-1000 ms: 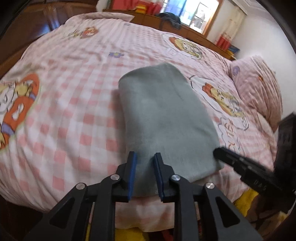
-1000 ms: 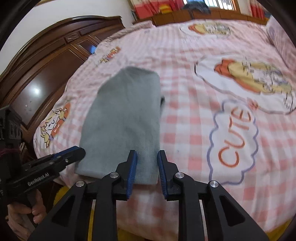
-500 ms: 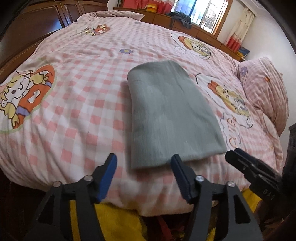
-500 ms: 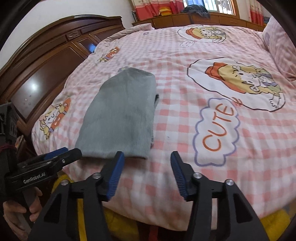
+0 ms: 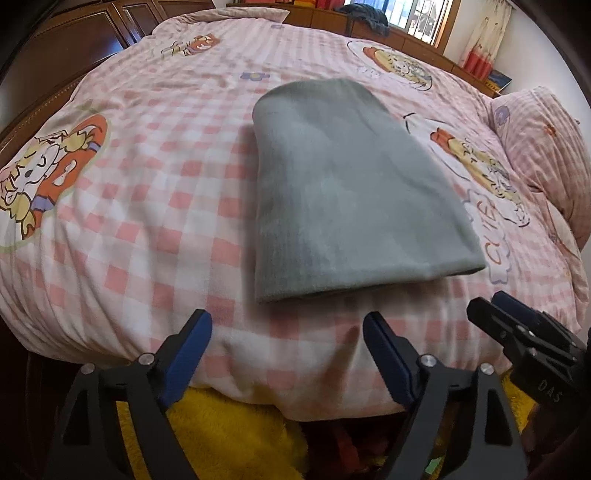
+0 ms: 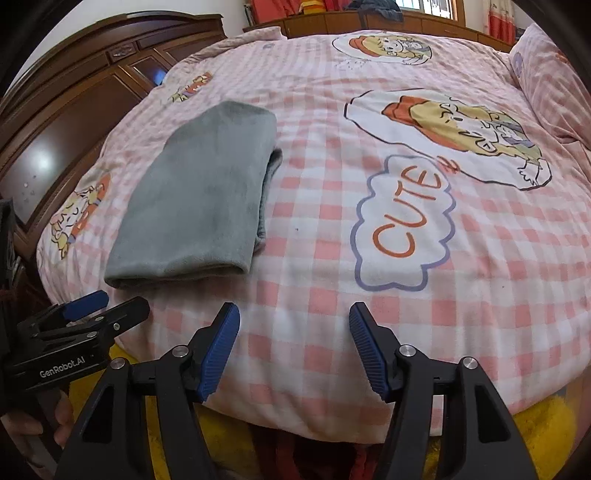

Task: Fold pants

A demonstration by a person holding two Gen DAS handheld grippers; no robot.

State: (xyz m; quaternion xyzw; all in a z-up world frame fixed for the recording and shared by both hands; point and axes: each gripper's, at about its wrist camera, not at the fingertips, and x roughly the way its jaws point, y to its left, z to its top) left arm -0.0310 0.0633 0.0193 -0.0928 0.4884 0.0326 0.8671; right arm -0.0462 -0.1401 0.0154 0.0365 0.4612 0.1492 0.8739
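Note:
The grey pants lie folded into a thick rectangle on the pink checked bedspread, seen again in the right wrist view as a layered grey bundle. My left gripper hangs open just off the bed's near edge, short of the pants' near end, with nothing between its blue pads. My right gripper is open too, empty, to the right of the pants. Each gripper shows in the other's view: the right one and the left one, held by a hand.
A dark wooden headboard runs along the left of the bed. A pink checked pillow lies at the far right. Yellow fluffy fabric sits below the bed's near edge. A window and low wooden cabinets stand beyond.
Both grippers were shut on the pants' near edge a second ago. They let go, opened wide and drew back off the bed; the folded pants stay lying flat.

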